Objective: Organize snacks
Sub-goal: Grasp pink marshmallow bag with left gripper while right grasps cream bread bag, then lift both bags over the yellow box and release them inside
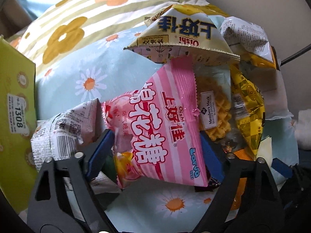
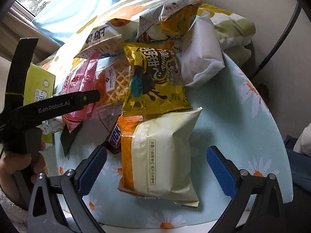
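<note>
A heap of snack packets lies on a daisy-print cloth [image 1: 175,203]. My left gripper [image 1: 156,136] points down at a pink Oishi bag [image 1: 167,101], and both blue pads press on its sides. In the right wrist view one black finger [image 2: 68,102] of that gripper reaches across the pink bag [image 2: 77,77]. My right gripper [image 2: 157,151] is open, its pads on either side of a cream-and-orange packet [image 2: 161,159] without touching it. Near them lie a yellow Pillows bag [image 2: 155,77], a waffle packet [image 1: 213,112] and a cream Oishi bag [image 1: 184,33].
A green box [image 1: 15,106] stands at the left of the heap, next to a white printed bag [image 1: 64,128]. A Snickers bar [image 2: 114,137] and a white packet [image 2: 202,62] lie in the pile. The table's curved edge [image 2: 279,136] runs at the right. A flowered pillow [image 1: 77,19] lies behind.
</note>
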`<state>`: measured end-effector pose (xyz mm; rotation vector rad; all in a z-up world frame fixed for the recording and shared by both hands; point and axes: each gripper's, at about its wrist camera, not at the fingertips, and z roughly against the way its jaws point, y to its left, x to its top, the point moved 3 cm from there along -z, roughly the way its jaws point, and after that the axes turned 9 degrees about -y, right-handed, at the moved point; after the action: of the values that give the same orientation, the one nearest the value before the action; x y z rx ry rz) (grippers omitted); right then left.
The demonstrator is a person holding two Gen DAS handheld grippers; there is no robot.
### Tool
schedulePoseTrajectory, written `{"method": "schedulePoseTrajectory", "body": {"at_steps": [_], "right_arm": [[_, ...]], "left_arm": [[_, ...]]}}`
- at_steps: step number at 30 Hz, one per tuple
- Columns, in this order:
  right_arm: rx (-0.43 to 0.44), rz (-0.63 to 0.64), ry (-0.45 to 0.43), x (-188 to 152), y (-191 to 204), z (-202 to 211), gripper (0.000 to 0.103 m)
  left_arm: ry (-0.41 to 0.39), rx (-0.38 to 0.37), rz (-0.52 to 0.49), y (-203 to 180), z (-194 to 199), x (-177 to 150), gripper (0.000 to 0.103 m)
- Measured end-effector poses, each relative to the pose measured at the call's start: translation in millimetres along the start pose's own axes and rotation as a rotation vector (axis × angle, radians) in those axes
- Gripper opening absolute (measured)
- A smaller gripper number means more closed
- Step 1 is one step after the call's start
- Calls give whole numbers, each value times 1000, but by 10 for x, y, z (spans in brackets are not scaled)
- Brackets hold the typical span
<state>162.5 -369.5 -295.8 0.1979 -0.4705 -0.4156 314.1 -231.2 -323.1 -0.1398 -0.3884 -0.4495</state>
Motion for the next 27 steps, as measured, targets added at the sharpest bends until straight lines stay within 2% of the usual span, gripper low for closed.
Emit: {"method": "schedulePoseTrajectory", "body": {"at_steps": [6, 12, 14, 19, 21, 27], "right_arm": [[-13, -3, 13, -15, -32, -62, 102], [-39, 27, 31, -42, -24, -108, 101], [-50, 38, 37, -54, -25, -120, 98], [-58, 58, 63, -119, 67, -203, 73], [-44, 54, 71, -144, 76, -226, 67], [-39, 74, 63, -160, 70, -193, 61]], "left_arm": [[-14, 18, -30, -19, 58, -2, 68], [-25, -4, -12, -20, 132, -15, 64], [-28, -8, -9, -19, 159, -25, 64], [-43, -13, -1, -27, 242, -31, 63], [-51, -15, 1, -32, 288, -38, 63], [-70, -21, 8, -35, 396, -53, 63]]}}
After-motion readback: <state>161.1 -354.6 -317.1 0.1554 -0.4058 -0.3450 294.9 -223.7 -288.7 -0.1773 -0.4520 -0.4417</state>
